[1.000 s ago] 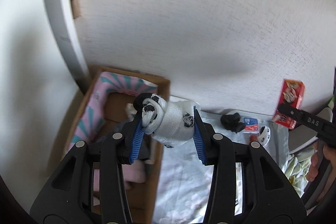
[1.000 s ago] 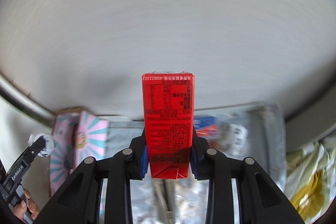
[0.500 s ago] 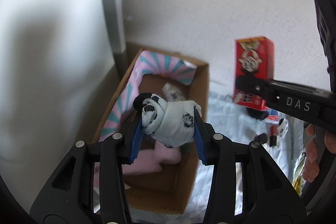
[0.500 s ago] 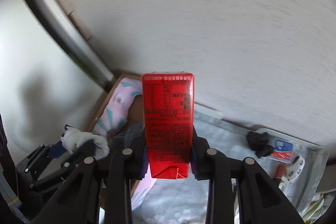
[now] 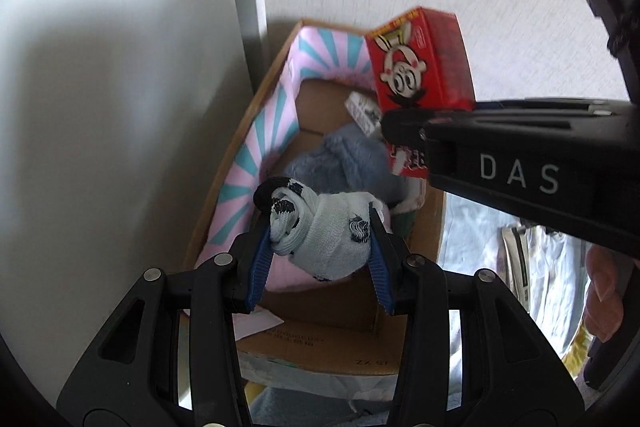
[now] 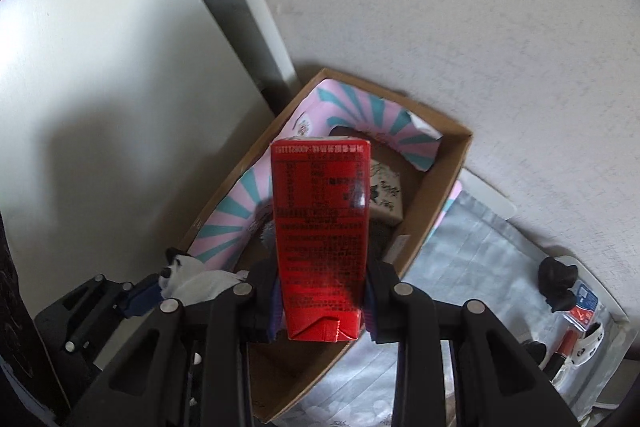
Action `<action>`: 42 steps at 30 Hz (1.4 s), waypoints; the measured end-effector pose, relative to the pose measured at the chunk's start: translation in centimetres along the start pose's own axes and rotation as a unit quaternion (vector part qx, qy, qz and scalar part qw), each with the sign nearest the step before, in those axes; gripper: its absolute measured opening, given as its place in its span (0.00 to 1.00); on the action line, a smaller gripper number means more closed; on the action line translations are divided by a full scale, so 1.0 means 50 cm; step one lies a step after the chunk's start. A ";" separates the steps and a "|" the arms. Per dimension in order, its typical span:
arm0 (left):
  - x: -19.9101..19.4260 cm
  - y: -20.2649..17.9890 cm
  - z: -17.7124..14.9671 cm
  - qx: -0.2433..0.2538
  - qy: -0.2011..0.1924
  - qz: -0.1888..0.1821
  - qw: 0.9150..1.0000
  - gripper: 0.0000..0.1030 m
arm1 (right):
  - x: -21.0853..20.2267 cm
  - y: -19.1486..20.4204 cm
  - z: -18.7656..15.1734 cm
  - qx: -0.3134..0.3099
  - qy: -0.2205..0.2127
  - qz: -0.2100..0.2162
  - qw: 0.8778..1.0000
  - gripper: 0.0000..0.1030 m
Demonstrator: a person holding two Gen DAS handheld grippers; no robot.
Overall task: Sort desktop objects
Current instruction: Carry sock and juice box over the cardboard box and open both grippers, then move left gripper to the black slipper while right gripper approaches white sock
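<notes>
My left gripper (image 5: 318,263) is shut on a rolled white sock with black patches (image 5: 324,231), held over the near end of an open cardboard box (image 5: 332,351). My right gripper (image 6: 322,301) is shut on a red carton (image 6: 320,227) and holds it upright above the same box (image 6: 444,183). The carton (image 5: 420,67) also shows in the left wrist view, over the box's far right side. The sock (image 6: 192,277) shows at the lower left of the right wrist view.
The box holds a pink and teal striped liner (image 5: 264,143), a blue-grey fluffy item (image 5: 348,163) and a small white printed pack (image 6: 386,195). It stands in a wall corner. To the right on a pale cloth (image 6: 472,267) lie a black object (image 6: 558,285), a lipstick (image 6: 564,351) and small items.
Both grippers have swung left from the cloth area to above the cardboard box, each still holding its object. The box now lies directly below them.
</notes>
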State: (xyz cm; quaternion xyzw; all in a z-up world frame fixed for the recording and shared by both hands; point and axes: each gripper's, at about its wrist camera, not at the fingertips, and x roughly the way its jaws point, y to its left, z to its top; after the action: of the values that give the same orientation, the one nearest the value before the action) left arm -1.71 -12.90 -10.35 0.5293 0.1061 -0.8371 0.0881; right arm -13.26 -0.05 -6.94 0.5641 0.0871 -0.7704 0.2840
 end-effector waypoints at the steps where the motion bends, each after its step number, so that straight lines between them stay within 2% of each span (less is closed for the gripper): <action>1: 0.003 0.002 -0.002 0.000 0.002 0.000 1.000 0.38 | 0.003 0.000 -0.004 -0.002 0.002 0.001 1.000 0.28; 5: 0.014 0.008 -0.003 0.000 0.010 -0.005 1.000 0.38 | 0.013 0.009 -0.009 -0.011 0.006 0.014 1.000 0.28; 11: 0.017 0.010 -0.001 -0.002 0.012 -0.013 1.000 0.39 | 0.032 0.001 -0.010 -0.004 0.019 0.012 1.000 0.28; 13: 0.018 0.011 0.000 -0.005 0.009 -0.016 1.000 0.42 | 0.030 0.001 -0.011 -0.004 0.021 0.008 1.000 0.28; 14: 0.016 0.010 0.000 -0.006 0.006 -0.016 1.000 0.51 | 0.032 0.001 -0.011 -0.004 0.022 0.005 1.000 0.28; 16: 0.011 0.009 0.005 -0.005 -0.003 -0.015 1.000 0.80 | 0.031 0.001 -0.009 -0.005 0.020 -0.001 1.000 0.31; 17: 0.005 0.008 0.007 -0.006 -0.012 -0.007 1.000 1.00 | 0.033 0.000 -0.007 -0.004 0.018 -0.002 1.000 0.35; 19: -0.012 0.009 0.010 -0.006 -0.038 -0.002 0.999 0.99 | 0.032 -0.003 -0.004 -0.002 0.010 0.000 1.000 0.76; 21: -0.016 0.010 0.014 -0.008 -0.042 -0.014 0.999 1.00 | 0.023 -0.002 -0.002 -0.005 -0.002 0.005 1.000 0.88; 24: -0.019 0.012 0.012 -0.016 -0.041 -0.013 0.999 1.00 | 0.014 0.001 0.001 -0.010 -0.010 0.005 1.000 0.91; 33: -0.023 0.015 0.004 -0.019 -0.038 -0.028 0.999 1.00 | 0.016 -0.023 -0.006 0.002 -0.006 -0.011 1.000 0.91; 42: -0.032 -0.011 0.004 0.001 -0.039 -0.034 0.999 1.00 | -0.016 -0.031 -0.023 0.001 -0.015 -0.012 1.000 0.91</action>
State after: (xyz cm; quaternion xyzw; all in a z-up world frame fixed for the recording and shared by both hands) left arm -1.35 -12.36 -8.76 0.4922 0.1195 -0.8599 0.0631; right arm -13.00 2.05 -6.87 0.5519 0.0891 -0.7819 0.2759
